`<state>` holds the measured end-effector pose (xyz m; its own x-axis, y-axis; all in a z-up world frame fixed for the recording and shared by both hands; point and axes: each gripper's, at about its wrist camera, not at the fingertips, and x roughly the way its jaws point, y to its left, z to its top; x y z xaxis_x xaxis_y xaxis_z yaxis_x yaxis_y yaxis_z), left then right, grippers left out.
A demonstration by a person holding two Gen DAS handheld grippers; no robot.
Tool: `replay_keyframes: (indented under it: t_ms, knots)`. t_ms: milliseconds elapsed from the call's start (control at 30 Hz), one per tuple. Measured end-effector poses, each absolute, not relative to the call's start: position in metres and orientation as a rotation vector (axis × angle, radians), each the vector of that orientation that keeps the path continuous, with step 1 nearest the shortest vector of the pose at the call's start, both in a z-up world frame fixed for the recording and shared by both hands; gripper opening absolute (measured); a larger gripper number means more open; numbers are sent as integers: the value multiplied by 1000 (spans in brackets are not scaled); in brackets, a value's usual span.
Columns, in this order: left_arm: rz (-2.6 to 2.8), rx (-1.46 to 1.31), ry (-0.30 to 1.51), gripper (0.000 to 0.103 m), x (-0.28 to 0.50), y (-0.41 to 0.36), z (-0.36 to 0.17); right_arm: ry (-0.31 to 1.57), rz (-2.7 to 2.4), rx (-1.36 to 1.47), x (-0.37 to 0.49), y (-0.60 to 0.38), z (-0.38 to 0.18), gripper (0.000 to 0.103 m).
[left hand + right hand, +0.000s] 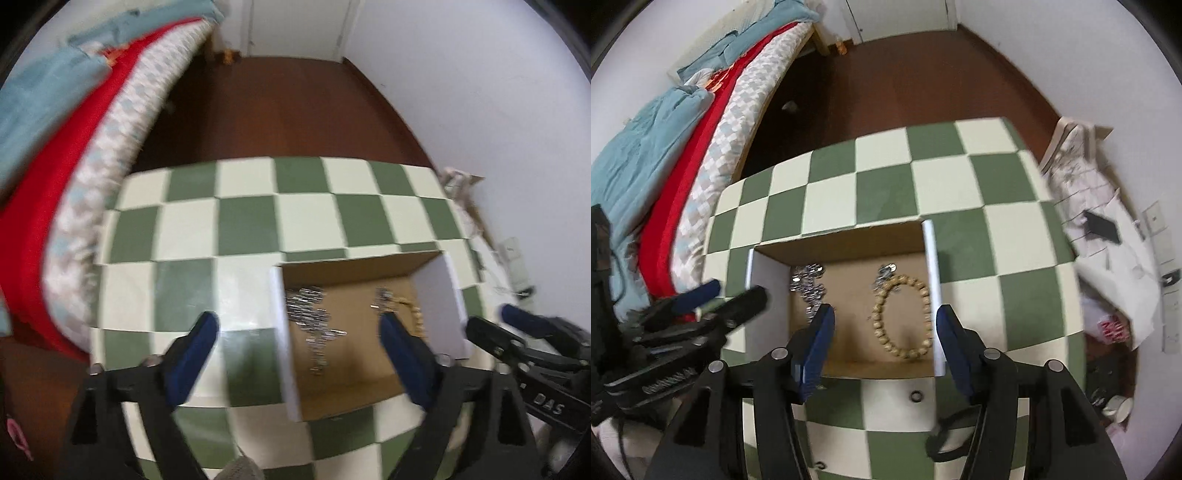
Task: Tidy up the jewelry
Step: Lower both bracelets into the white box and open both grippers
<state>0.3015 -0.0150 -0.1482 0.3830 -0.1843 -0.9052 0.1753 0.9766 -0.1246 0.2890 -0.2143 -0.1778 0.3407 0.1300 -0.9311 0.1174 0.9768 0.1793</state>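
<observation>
Two grippers, left (299, 326) & right (884, 321) both spread, empty, over cardboard box (849, 236) w/ bead bracelet (903, 317)

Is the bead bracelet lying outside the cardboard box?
No. In the right wrist view the bead bracelet lies on the floor of the cardboard box, between its white side walls.

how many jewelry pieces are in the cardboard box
3 visible: a silver chain at the box's left, a beaded bracelet at its right, and a small silver piece touching the bracelet's top. Gripper fingers may hide more.
</observation>
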Motion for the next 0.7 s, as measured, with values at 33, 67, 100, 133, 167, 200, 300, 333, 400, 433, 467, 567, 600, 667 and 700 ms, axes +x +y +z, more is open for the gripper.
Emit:
replay_keyframes:
  t_ms: [33, 67, 100, 133, 167, 200, 300, 333, 400, 433, 467, 567, 600, 667, 700]
  knots:
    - [-211, 9, 1139, 103, 299, -14, -148, 1223, -14, 201, 287, -214, -177, 62]
    - [-187, 27, 1121, 103, 295, -12, -147, 1222, -31, 180, 286, -214, -176, 67]
    - [-164, 38, 1103, 103, 291, -11, -146, 1224, -42, 166, 284, -215, -176, 79]
    - [-148, 42, 1090, 103, 287, -9, -147, 1228, -60, 144, 282, -215, -178, 91]
    - [-133, 43, 1082, 103, 283, -8, -147, 1230, -69, 131, 280, -215, -180, 94]
    - [-122, 41, 1080, 103, 279, -6, -148, 1233, -76, 119, 278, -215, -182, 97]
    - [-92, 41, 1077, 103, 269, -3, -150, 1237, -91, 112, 270, -215, -189, 102]
    - [-87, 44, 1074, 103, 266, -4, -150, 1236, -95, 109, 268, -215, -191, 103]
    - [-67, 49, 1071, 103, 260, -3, -150, 1226, -107, 90, 262, -213, -192, 103]
    - [-59, 52, 1069, 103, 257, -2, -150, 1217, -114, 79, 258, -213, -192, 103]
    - [-52, 56, 1066, 103, 254, -2, -149, 1208, -120, 74, 255, -213, -190, 103]
    - [-30, 56, 1048, 103, 243, -1, -143, 1182, -134, 69, 247, -214, -185, 103]
    - [-28, 55, 1043, 103, 239, -1, -141, 1173, -139, 67, 243, -215, -182, 103]
    - [-27, 49, 1034, 103, 231, -2, -136, 1154, -146, 68, 236, -216, -177, 103]
    - [-25, 49, 1025, 103, 226, -2, -132, 1144, -148, 66, 232, -216, -173, 103]
